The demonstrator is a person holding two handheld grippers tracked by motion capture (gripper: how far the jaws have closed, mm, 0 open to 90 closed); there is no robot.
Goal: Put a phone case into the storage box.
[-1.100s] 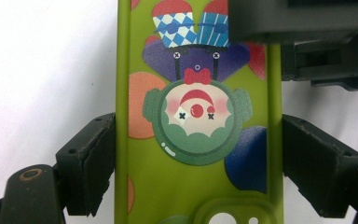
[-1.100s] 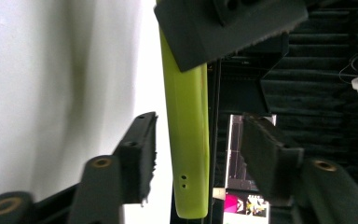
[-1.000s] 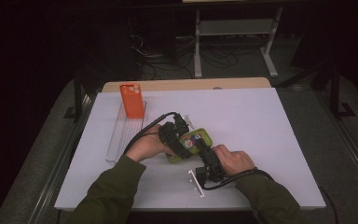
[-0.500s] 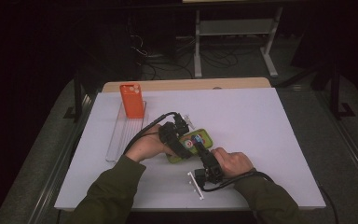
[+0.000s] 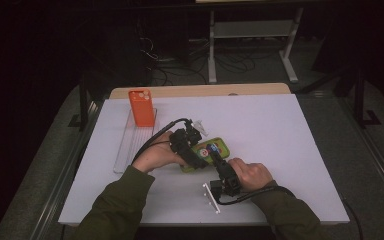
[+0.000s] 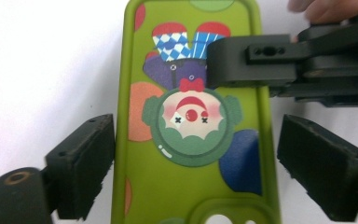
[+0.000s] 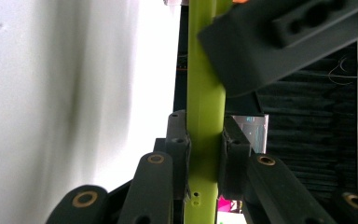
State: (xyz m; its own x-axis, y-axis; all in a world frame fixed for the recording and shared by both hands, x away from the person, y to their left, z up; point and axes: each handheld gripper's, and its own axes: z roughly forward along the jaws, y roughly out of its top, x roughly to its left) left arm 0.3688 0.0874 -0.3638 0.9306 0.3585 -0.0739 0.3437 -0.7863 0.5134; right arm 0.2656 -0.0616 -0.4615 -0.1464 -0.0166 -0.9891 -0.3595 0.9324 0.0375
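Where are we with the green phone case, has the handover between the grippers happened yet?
Done: the right gripper is clamped on the edge of the green phone case, its pads pressing both faces. In hand: the left gripper has just been opening, and its jaws stand either side of the case without pressing. Left: drawing the left gripper clear. The orange phone stands apart, by the clear tray.

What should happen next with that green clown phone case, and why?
Probably draw the left gripper back. Its jaws have just been opening and stand clear of the green case, while the right gripper clamps the case's edge, so the right alone could carry it.
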